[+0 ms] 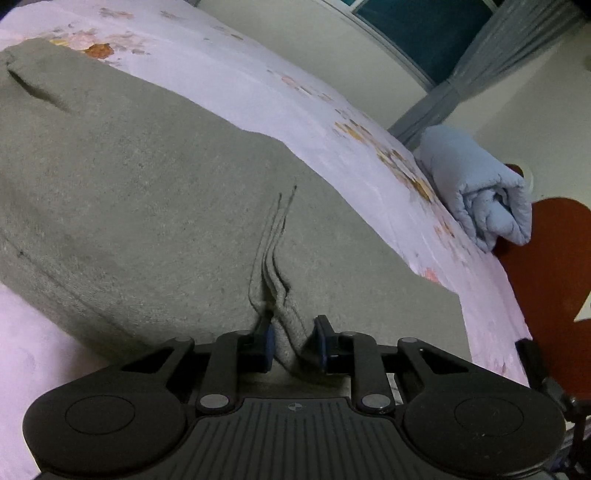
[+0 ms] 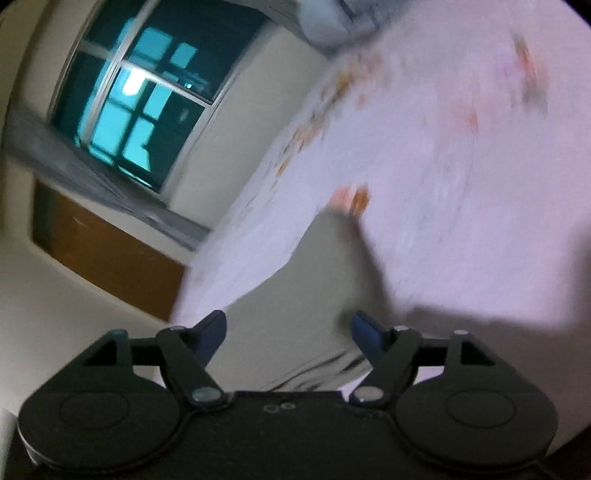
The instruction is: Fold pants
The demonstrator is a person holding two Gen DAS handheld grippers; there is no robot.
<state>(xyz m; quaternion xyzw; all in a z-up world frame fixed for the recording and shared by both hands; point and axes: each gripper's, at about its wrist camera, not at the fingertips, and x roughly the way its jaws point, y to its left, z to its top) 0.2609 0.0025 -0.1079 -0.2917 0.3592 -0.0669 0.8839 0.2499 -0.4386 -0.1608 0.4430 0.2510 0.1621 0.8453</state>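
Grey pants (image 1: 140,177) spread flat on a bed sheet (image 1: 258,85), pale lilac with faded orange flower prints, taking up most of the left wrist view. Left gripper (image 1: 293,341) pinched nearly shut on a bunched-up ridge of that grey fabric at the near edge, blue pads (image 1: 269,341) pressing in from both sides, with a few sharp creases running away from the pinch toward the far side. Slit pocket visible far left on the pants. Rolled light-blue blanket (image 1: 480,192) sitting at the far right end of the bed, right up against a reddish-brown headboard (image 1: 546,258). Grey curtain (image 1: 480,70) and a dark window (image 1: 424,26) up behind that. Right wrist view is pretty blurry and tilted. Right gripper (image 2: 290,334) with jaws standing wide apart, not clamped on anything; a grey strip of pants (image 2: 314,280) lies in the gap between the blue fingers (image 2: 212,332), but neither pad looks like it's pressing on it. Same sheet (image 2: 443,166) stretching off far and right, window (image 2: 140,92) glowing teal at the upper left, brown panel (image 2: 103,251) low on the wall below it.
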